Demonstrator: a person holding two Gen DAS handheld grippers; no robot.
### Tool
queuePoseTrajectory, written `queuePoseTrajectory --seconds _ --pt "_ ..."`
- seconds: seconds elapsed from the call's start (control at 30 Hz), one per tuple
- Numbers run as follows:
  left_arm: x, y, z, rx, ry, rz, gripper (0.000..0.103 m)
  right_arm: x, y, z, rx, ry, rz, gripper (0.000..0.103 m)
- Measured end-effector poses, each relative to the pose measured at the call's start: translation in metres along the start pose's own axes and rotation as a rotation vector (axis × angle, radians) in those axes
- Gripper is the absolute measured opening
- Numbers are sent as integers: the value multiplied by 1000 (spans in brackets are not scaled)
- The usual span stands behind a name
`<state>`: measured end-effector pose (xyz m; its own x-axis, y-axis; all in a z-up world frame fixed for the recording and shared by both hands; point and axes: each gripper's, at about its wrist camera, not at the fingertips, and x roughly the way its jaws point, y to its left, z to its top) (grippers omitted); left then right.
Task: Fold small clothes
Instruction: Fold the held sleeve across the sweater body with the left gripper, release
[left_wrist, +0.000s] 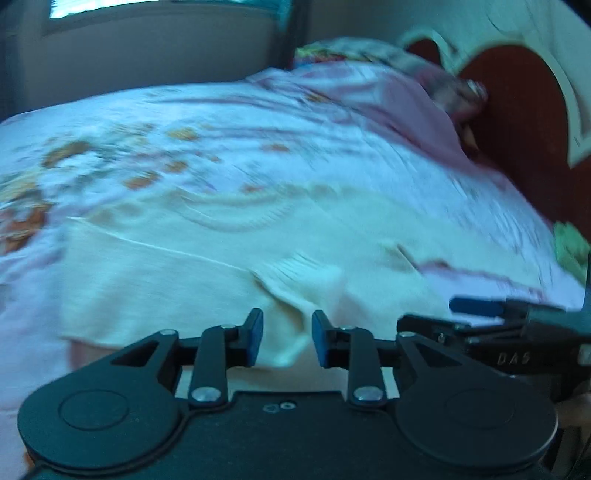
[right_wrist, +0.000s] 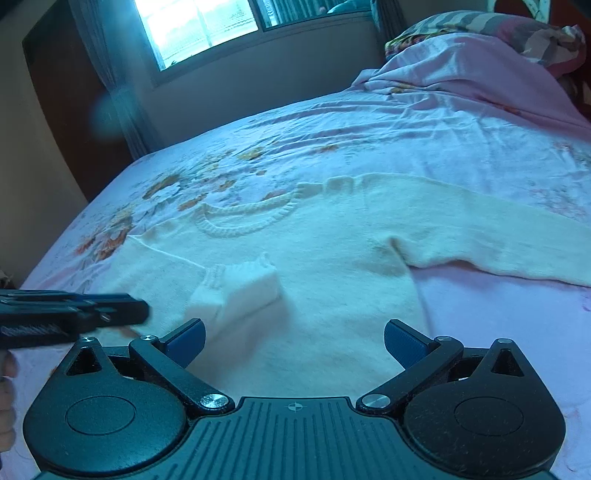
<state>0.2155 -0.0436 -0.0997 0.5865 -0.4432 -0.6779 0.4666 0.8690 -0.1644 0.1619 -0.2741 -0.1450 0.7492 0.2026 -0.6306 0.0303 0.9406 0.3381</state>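
A cream sweater (right_wrist: 314, 266) is seen laid flat on the bed (right_wrist: 461, 140), directly ahead of and beneath the right claw (right_wrist: 293, 343), whose jaws are spread wide with nothing between them. The collar (right_wrist: 243, 218) is pointed away from that claw, toward the far side of the bed, so the body's long axis is judged to run from the claw outward. One sleeve (right_wrist: 498, 240) is stretched out ahead and to the right of the right claw, its long axis lying crosswise to the body. The other sleeve has been brought over the chest, and its cuff (right_wrist: 236, 288) is found just ahead and left of the right claw, lying on the body. The left claw (left_wrist: 287, 339) is held partly apart, with no cloth pinched; only the sweater's near edge is seen beyond its blue pads (left_wrist: 255, 339). In the right wrist view the left claw (right_wrist: 144, 310) is seen just left of the cuff, apart from it. The left wrist view is blurred, so finer detail cannot be told there. The outstretched sleeve is judged to be the next part to fold, and the right claw is the nearer to it; a reach to the right along the sleeve's length would be called for.
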Motion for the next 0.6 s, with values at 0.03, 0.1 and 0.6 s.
queuePoseTrajectory --seconds 0.03,0.1,0.6 --pt "-4 11 3 -33 -17 36 33 5 7 3 -8 0 14 102" --pt "-7 29 8 -70 -22 124 33 18 25 8 -54 5 17 98" --pt "-10 78 -18 -176 -9 248 33 104 80 19 -200 137 -70 2"
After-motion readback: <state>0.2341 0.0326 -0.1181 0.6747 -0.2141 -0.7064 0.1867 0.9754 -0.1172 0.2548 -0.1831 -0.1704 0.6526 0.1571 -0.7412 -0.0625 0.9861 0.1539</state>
